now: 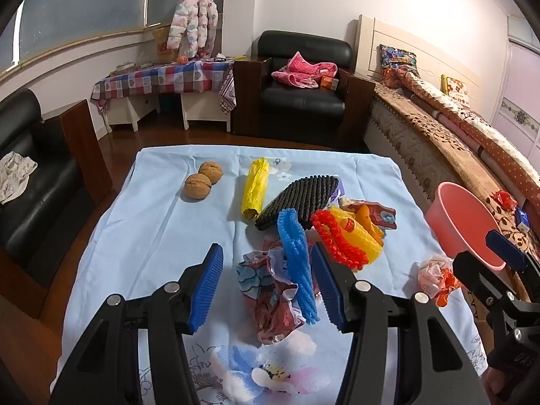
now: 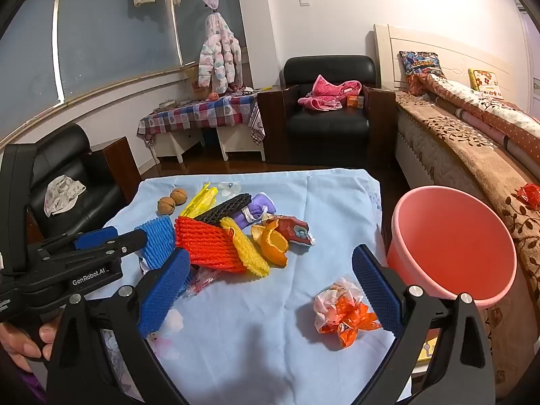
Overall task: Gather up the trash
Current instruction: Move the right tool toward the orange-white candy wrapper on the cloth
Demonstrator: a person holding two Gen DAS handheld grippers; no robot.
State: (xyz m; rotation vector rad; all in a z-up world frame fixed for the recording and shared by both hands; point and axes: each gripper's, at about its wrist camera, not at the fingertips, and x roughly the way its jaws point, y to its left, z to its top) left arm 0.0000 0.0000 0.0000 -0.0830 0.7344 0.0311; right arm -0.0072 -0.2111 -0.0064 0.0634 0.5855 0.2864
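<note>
Trash lies in a pile on the blue tablecloth (image 1: 141,222): a blue foam net (image 1: 297,263), a crumpled patterned wrapper (image 1: 270,297), a red foam net (image 1: 337,239), a yellow foam net (image 1: 364,236), a black foam net (image 1: 300,199), a yellow bag (image 1: 254,187) and orange peel (image 2: 273,241). My left gripper (image 1: 270,283) is open, its jaws on either side of the blue net and the wrapper. My right gripper (image 2: 270,290) is open above the cloth, with a crumpled orange and white wrapper (image 2: 341,310) by its right finger. A pink basin (image 2: 452,243) stands at the table's right edge.
Two walnuts (image 1: 202,180) lie at the far left of the cloth. A purple cloth roll (image 2: 256,207) sits behind the pile. A bed (image 2: 472,141) runs along the right, black armchairs (image 2: 327,114) stand behind and to the left, and a checkered side table (image 2: 202,114) is by the window.
</note>
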